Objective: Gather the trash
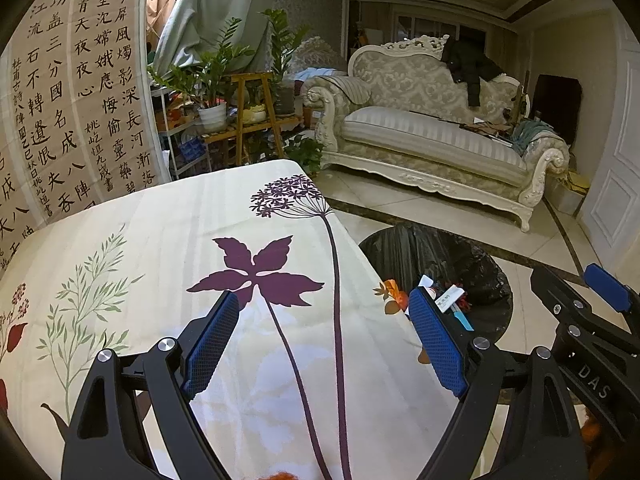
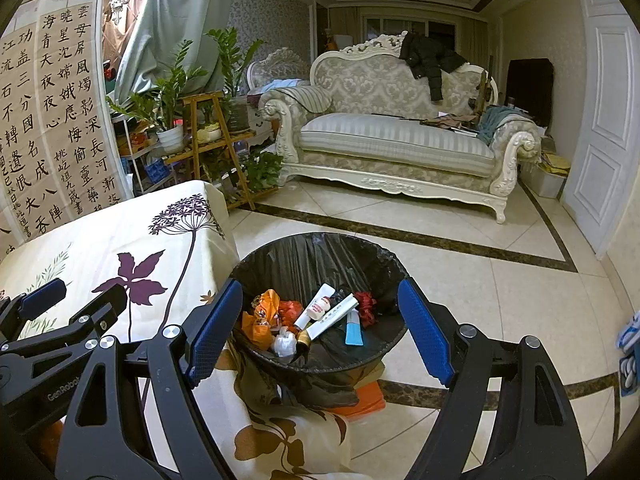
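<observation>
Left gripper (image 1: 324, 340) held wide, empty, over worktop (image 1: 160, 240); right gripper (image 2: 320, 332) wide, empty, angled down at bin (image 2: 280, 252).

— The tablecloth (image 1: 168, 240)?
— Matt printed cloth, smooth. The bin liner (image 2: 304, 256) is thin, crinkled, glossy black plastic.
— And the floor (image 2: 460, 280)?
— Polished, shiny tile.
— The left gripper (image 1: 324, 336)?
— Matt black plastic with bright metal screws; its pads (image 1: 212, 344) are blue, finely textured rubber-like material.

We hold our right gripper (image 2: 320, 332) wide open above the bin (image 2: 312, 256), where wrappers (image 2: 266, 312) and tubes (image 2: 318, 306) lie.
</observation>
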Demonstrator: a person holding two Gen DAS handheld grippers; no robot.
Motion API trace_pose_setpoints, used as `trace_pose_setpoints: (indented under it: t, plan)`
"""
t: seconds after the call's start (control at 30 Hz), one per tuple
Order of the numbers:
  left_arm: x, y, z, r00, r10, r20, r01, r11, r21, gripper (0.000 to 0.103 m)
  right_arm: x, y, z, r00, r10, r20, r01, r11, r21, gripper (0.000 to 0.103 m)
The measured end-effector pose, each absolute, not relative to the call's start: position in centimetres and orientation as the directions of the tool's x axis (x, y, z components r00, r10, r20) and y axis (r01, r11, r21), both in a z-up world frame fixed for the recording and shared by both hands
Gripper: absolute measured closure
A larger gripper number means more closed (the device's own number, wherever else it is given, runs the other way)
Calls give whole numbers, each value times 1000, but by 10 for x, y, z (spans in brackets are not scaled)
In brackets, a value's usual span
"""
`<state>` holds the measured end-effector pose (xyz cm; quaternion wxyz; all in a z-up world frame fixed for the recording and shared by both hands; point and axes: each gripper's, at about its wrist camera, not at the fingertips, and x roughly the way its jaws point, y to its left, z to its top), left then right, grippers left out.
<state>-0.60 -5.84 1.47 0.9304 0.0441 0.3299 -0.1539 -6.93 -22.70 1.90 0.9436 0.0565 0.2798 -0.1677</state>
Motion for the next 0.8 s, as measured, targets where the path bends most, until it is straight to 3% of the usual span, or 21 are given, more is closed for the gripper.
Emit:
trace_pose_setpoints:
  t: [0.6,0.8]
  plan:
    - [-7,-62,16,756,-258,-602,325,946,4,19,-69,-227,19,787,-281,-549,346,938,16,25]
    - [0,-55,10,734,-248,-632,306,952,-18,19,-62,-213,19,786,-263,-559,328,944,17,25]
